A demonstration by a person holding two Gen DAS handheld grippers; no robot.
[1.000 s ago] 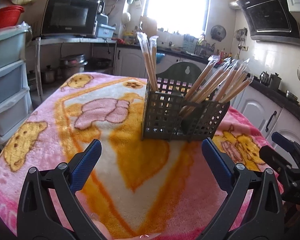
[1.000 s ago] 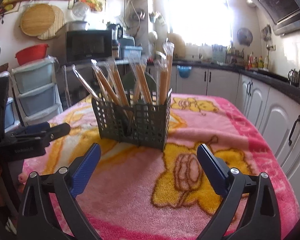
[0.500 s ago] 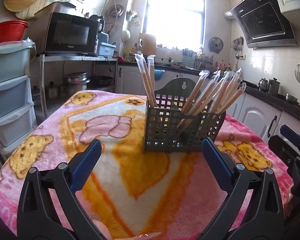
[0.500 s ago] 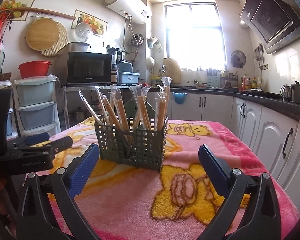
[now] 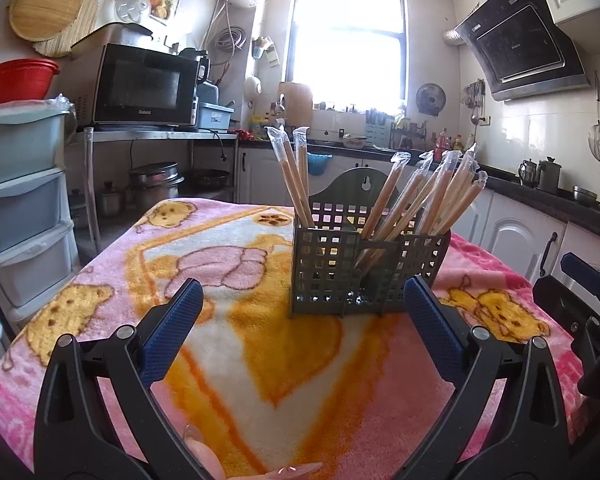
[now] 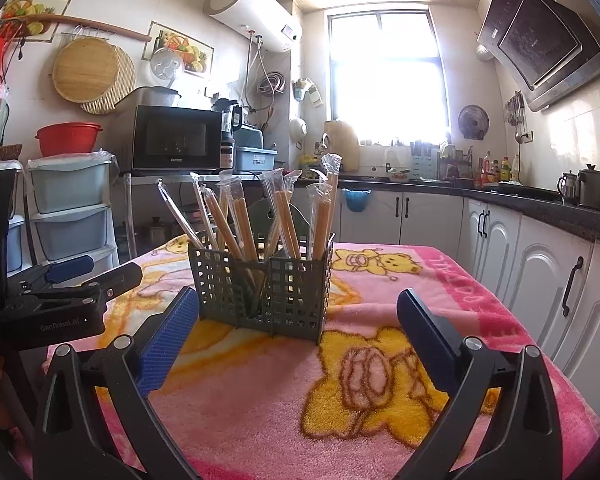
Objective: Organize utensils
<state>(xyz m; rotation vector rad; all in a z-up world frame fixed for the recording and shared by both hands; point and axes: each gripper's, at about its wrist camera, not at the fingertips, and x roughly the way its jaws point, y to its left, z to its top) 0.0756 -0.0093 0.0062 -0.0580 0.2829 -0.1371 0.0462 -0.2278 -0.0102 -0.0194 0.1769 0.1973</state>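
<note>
A grey lattice utensil holder point(image 5: 364, 276) stands upright on the pink bear blanket point(image 5: 236, 272). Several plastic-wrapped chopstick pairs point(image 5: 420, 196) lean in its compartments. Two wrapped pairs point(image 5: 294, 178) stand in its left compartment. The holder also shows in the right wrist view point(image 6: 262, 286) with the wrapped chopsticks point(image 6: 260, 216) in it. My left gripper point(image 5: 302, 322) is open and empty, in front of the holder. My right gripper point(image 6: 298, 326) is open and empty, in front of the holder. The right gripper shows at the right edge of the left wrist view point(image 5: 592, 312).
The blanket point(image 6: 380, 360) covers a table. Plastic drawers point(image 5: 24, 208) stand at the left, a microwave point(image 5: 144, 86) on a metal rack behind. White cabinets and a dark counter point(image 6: 540, 216) run along the right.
Both grippers have tilted upward and drawn back a little, so more of the kitchen wall and ceiling shows. The holder and chopsticks have not moved. Both grippers stay open.
</note>
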